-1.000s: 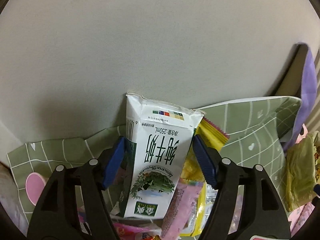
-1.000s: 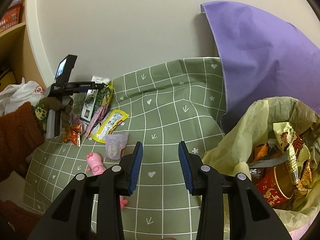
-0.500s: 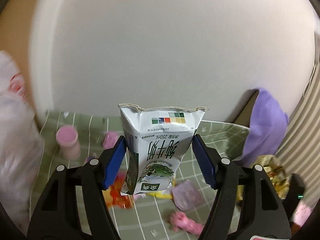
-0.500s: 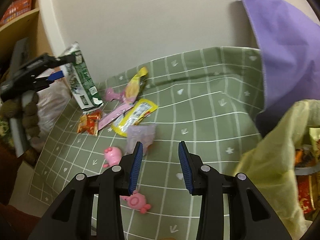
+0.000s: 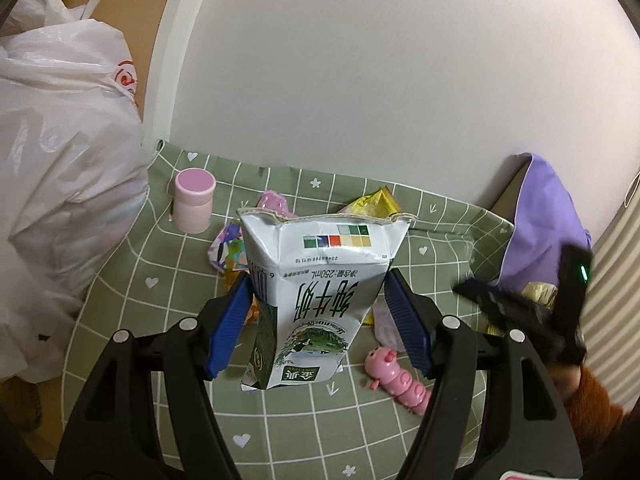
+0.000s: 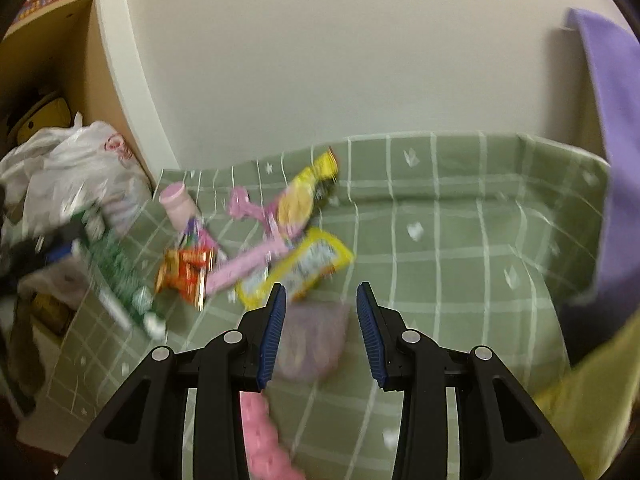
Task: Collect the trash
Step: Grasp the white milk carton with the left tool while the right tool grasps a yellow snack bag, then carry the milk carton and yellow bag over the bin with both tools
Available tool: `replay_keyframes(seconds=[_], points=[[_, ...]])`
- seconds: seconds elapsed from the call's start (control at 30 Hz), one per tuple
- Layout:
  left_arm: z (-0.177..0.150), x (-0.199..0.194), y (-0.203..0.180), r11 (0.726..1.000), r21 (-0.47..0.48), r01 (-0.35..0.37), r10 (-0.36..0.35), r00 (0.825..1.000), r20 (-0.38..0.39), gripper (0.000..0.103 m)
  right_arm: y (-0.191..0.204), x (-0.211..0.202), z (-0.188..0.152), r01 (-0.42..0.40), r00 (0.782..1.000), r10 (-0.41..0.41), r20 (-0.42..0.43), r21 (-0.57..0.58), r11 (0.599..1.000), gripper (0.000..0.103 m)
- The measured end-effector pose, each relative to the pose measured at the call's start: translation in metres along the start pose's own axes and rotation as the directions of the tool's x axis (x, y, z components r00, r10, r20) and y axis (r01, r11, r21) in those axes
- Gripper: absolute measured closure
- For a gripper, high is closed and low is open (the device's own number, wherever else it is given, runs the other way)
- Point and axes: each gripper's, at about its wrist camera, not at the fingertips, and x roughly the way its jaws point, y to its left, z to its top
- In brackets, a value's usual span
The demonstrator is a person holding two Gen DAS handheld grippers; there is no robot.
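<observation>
My left gripper (image 5: 319,280) is shut on a white and green milk carton (image 5: 324,248), held upside down above the green checked mat (image 5: 132,292). The same carton (image 6: 120,276) shows blurred at the left of the right wrist view. My right gripper (image 6: 321,292) is open and hangs over a pale purple wrapper (image 6: 312,340), with nothing between its pads. Just beyond it lies a pile of trash: a yellow packet (image 6: 300,268), a red-orange wrapper (image 6: 186,276), a pink strip (image 6: 244,268) and a yellow candy wrapper (image 6: 304,196).
A pink bottle (image 5: 194,200) stands at the mat's back left. A pink toy (image 5: 396,376) lies near the front. A white plastic bag (image 5: 60,140) fills the left side, a purple cloth (image 5: 540,216) the right. A yellow trash bag (image 6: 592,412) is at the right edge.
My left gripper has carried the carton up and away from the pile, so more of the mat shows. My right gripper has swung left from the trash bag to the purple wrapper.
</observation>
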Motion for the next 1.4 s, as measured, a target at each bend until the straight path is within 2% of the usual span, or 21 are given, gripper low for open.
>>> replay_keyframes(seconds=[0.17, 0.43, 0.5, 0.53, 0.57, 0.7, 0.97, 1.23, 1.4], points=[[-0.007, -0.004, 0.006, 1.0, 0.008, -0.026, 0.026, 1.0, -0.01, 0.039, -0.007, 0.042, 0.032, -0.05, 0.999, 0.05, 0.001, 0.057, 0.997, 0.068], [-0.009, -0.002, 0.022, 0.999, 0.02, -0.049, 0.049, 0.999, -0.023, 0.039, -0.01, 0.11, 0.073, -0.004, 1.0, 0.004, -0.003, 0.039, 0.999, 0.068], [-0.009, -0.001, 0.025, 0.999, 0.016, -0.05, 0.05, 0.998, -0.024, 0.039, -0.014, 0.124, 0.078, -0.018, 0.999, 0.019, -0.027, 0.058, 0.998, 0.068], [-0.009, -0.001, 0.027, 0.998, 0.018, -0.052, 0.053, 0.998, -0.024, 0.039, -0.014, 0.127, 0.079, -0.029, 0.999, 0.031, -0.038, 0.066, 0.997, 0.072], [-0.009, -0.001, 0.027, 0.998, 0.021, -0.055, 0.055, 0.998, -0.023, 0.039, -0.015, 0.128, 0.08, -0.039, 0.998, 0.042, -0.045, 0.072, 0.997, 0.087], [-0.007, -0.001, 0.028, 0.998, 0.029, -0.059, 0.06, 0.998, -0.012, 0.039, -0.008, 0.104, 0.078, -0.065, 0.998, 0.065, -0.011, 0.051, 0.997, 0.093], [0.004, -0.004, 0.014, 0.999, 0.034, -0.018, 0.017, 1.0, 0.023, 0.039, 0.006, 0.021, 0.067, -0.066, 0.994, 0.067, 0.082, -0.025, 0.998, 0.094], [0.015, -0.004, -0.015, 0.996, 0.07, 0.045, -0.048, 0.998, 0.038, 0.039, -0.006, -0.05, 0.041, 0.01, 0.993, -0.004, 0.116, -0.051, 0.999, 0.094], [0.027, -0.009, -0.046, 0.988, 0.122, 0.097, -0.107, 0.992, 0.072, 0.039, -0.018, -0.09, 0.022, 0.085, 0.986, -0.075, 0.149, -0.06, 0.995, 0.094]])
